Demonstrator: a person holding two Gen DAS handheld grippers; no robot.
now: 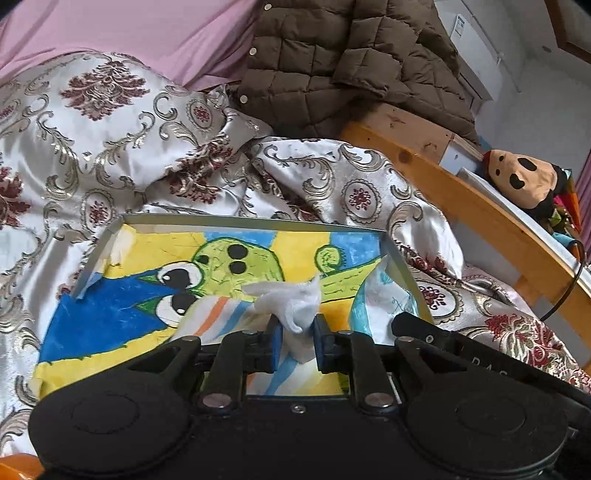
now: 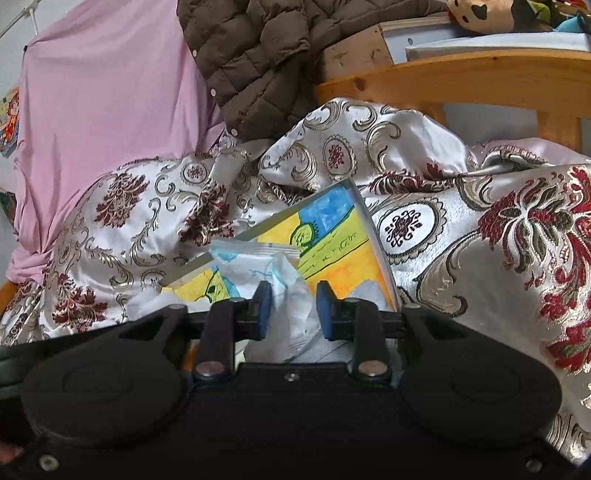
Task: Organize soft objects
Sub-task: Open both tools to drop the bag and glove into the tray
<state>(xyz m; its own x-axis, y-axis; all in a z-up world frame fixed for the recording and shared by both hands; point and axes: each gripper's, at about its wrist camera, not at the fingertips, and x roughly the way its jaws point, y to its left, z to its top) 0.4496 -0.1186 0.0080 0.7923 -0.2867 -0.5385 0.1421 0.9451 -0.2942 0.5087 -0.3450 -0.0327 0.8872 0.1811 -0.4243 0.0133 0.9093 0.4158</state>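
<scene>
A shallow box (image 1: 397, 258) lined with a yellow, blue and green cartoon drawing lies on the patterned bedspread. In it lies a white cloth with orange and blue stripes (image 1: 214, 314). Its bunched white end (image 1: 295, 302) stands between the blue pads of my left gripper (image 1: 297, 343), whose jaws stand slightly apart and do not squeeze it. In the right wrist view a crumpled white piece with pale blue print (image 2: 291, 291) sits between the pads of my right gripper (image 2: 293, 310), also loosely, over the box's (image 2: 369, 221) near corner.
A silver and maroon bedspread (image 1: 110, 155) is rumpled around the box. A brown quilted jacket (image 1: 332, 62) and a pink sheet (image 1: 155, 33) lie behind. A wooden bed rail (image 1: 461, 206) runs along the right, with a plush toy (image 1: 524, 177) beyond it.
</scene>
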